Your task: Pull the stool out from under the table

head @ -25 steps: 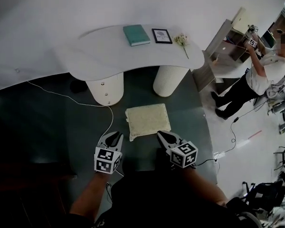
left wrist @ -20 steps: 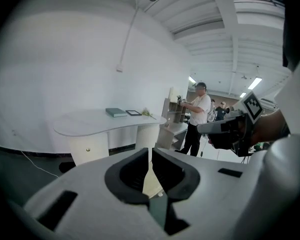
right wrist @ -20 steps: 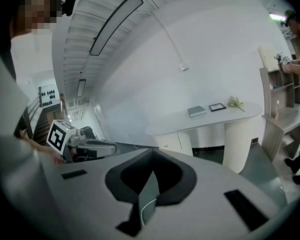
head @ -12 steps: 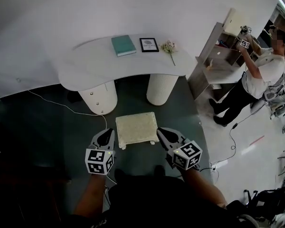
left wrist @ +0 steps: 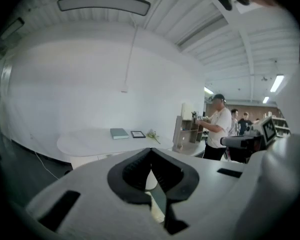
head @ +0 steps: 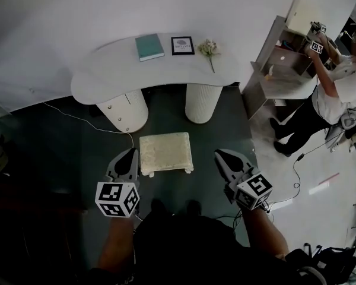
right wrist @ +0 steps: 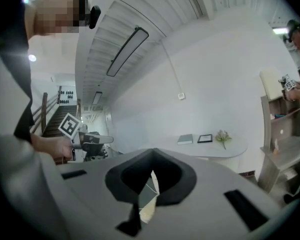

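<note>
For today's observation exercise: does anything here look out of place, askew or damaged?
Nothing looks spilled or broken. A sprig of pale flowers lies loose on the white curved table, no vase, and a thin white cable trails across the dark floor.

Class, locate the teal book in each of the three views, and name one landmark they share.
Head view: book on the white table, upper centre.
Left gripper view: just left of centre.
Right gripper view: just right of centre.
Shared landmark: the picture frame just right of the book.
</note>
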`<control>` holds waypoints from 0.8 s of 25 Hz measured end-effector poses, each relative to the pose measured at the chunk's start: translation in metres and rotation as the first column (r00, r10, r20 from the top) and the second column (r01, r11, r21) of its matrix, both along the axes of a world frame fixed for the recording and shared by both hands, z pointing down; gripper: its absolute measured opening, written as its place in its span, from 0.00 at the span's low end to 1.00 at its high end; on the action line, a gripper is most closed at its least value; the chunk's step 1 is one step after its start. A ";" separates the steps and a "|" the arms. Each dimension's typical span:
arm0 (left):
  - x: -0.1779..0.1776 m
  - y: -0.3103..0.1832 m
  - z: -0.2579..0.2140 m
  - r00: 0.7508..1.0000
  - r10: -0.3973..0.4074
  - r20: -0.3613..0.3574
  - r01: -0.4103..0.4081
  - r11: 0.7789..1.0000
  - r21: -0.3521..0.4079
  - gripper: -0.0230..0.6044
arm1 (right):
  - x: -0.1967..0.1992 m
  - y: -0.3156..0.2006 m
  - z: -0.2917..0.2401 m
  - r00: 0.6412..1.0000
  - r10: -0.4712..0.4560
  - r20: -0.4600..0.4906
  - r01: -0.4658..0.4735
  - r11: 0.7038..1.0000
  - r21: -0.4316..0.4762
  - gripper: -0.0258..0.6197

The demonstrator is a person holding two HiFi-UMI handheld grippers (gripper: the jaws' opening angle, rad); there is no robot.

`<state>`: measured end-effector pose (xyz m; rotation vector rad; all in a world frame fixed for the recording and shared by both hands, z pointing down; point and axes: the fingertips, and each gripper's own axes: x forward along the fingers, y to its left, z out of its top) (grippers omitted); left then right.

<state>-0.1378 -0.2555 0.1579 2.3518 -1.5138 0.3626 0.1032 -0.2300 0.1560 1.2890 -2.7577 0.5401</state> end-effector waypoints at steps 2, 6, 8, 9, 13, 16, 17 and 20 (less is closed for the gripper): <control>-0.005 0.000 -0.008 1.000 -0.016 -0.020 0.017 1.000 0.004 0.05 | -0.001 -0.008 -0.011 1.000 0.001 0.022 -0.002 1.000 0.030 0.05; -0.014 -0.004 -0.009 0.999 0.020 0.034 -0.020 1.000 0.011 0.05 | -0.019 -0.022 -0.029 0.998 0.003 0.056 -0.007 0.998 0.059 0.05; -0.017 -0.005 -0.007 0.999 0.032 0.035 -0.032 0.999 0.013 0.05 | -0.031 -0.025 -0.033 0.999 -0.002 0.043 -0.001 0.998 0.067 0.04; -0.019 -0.006 -0.006 0.999 0.035 0.032 -0.035 0.999 0.014 0.05 | -0.037 -0.027 -0.036 0.999 -0.004 0.040 0.001 0.997 0.072 0.04; -0.029 -0.002 0.010 0.997 0.060 0.042 -0.060 0.998 -0.012 0.05 | -0.059 -0.023 -0.038 1.000 -0.018 0.000 0.018 0.996 0.092 0.04; -0.039 0.000 0.021 0.997 0.070 0.038 -0.069 0.997 -0.037 0.05 | -0.069 -0.020 -0.036 0.999 -0.033 -0.010 0.034 0.996 0.087 0.04; -0.039 0.001 0.021 0.996 0.077 0.032 -0.076 0.996 -0.035 0.05 | -0.068 -0.020 -0.034 0.999 -0.030 -0.012 0.031 0.996 0.080 0.04; -0.042 -0.005 0.016 0.996 0.080 0.037 -0.080 0.997 -0.008 0.05 | -0.064 -0.022 -0.031 1.000 -0.008 -0.021 0.009 0.998 0.069 0.04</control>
